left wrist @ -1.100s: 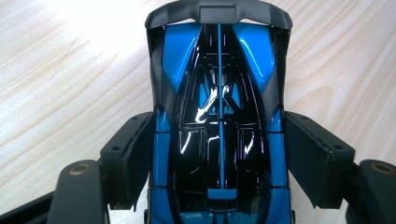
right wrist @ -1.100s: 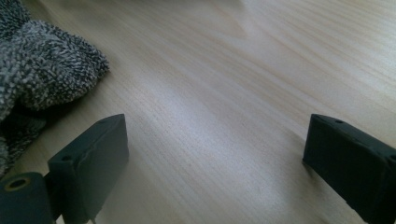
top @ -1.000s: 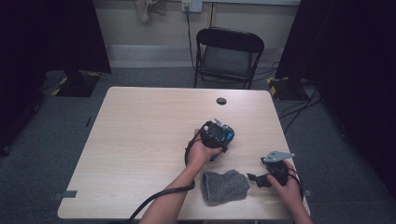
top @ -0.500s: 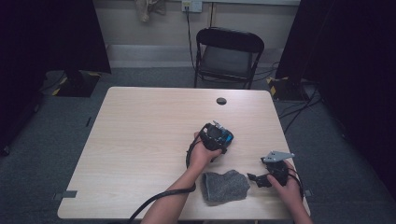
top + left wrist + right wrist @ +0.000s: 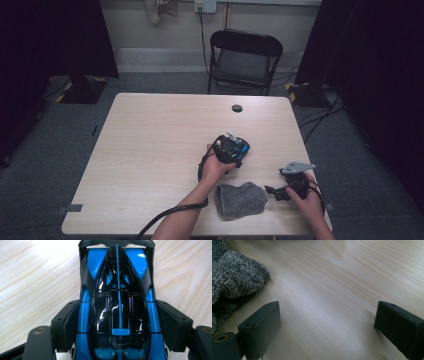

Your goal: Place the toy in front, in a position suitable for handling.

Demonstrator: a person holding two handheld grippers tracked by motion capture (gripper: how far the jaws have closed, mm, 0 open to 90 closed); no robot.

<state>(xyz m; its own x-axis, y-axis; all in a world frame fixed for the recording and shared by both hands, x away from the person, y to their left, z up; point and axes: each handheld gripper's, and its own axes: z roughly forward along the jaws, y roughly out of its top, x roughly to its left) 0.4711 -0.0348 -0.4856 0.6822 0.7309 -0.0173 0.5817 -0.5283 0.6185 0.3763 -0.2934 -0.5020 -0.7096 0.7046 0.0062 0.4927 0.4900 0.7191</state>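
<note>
Car (image 5: 117, 277) lies lengthwise in our left tool (image 5: 117, 308), which grips its flanks, jaws just easing wider; right tool (image 5: 327, 322) open, idle.

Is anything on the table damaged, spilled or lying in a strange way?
Nothing stands out. The blue and black toy car looks whole and glossy, sitting between the left gripper fingers. The grey cloth lies crumpled near the table edge, beside the open right gripper. No spill shows.
</note>
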